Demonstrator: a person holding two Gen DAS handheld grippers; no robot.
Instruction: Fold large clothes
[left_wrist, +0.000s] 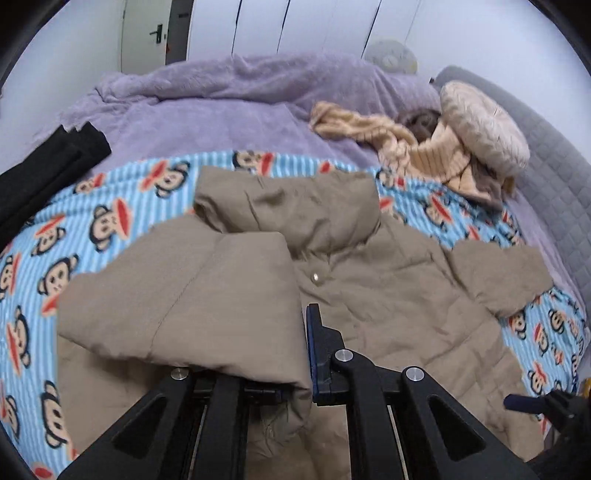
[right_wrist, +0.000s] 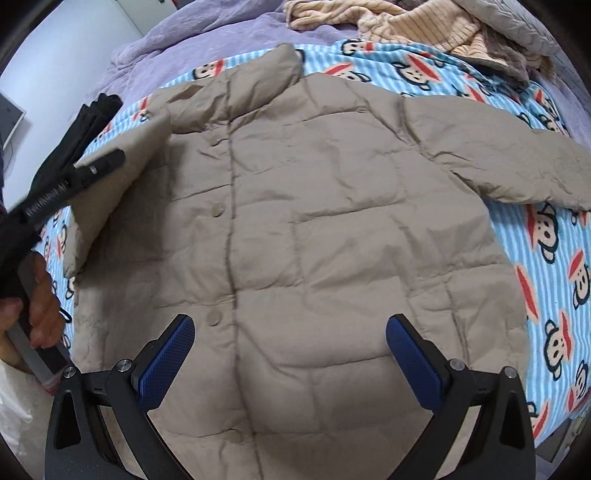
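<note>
A beige puffer jacket lies front-up on a monkey-print blanket spread over a bed. The left gripper has its jaws clamped on the jacket's sleeve, folded across the chest toward 3 o'clock. The right gripper hovers over the hem at 6 o'clock, jaws wide apart (a purple duvet lies beyond).

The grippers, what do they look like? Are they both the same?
They look alike. The right gripper has black angular arms with round silver bolts, and its jaws carry blue dotted pads. The left gripper has the same black frame, silver bolts and blue pads. From the right view, white lettering runs along its black side.
</note>
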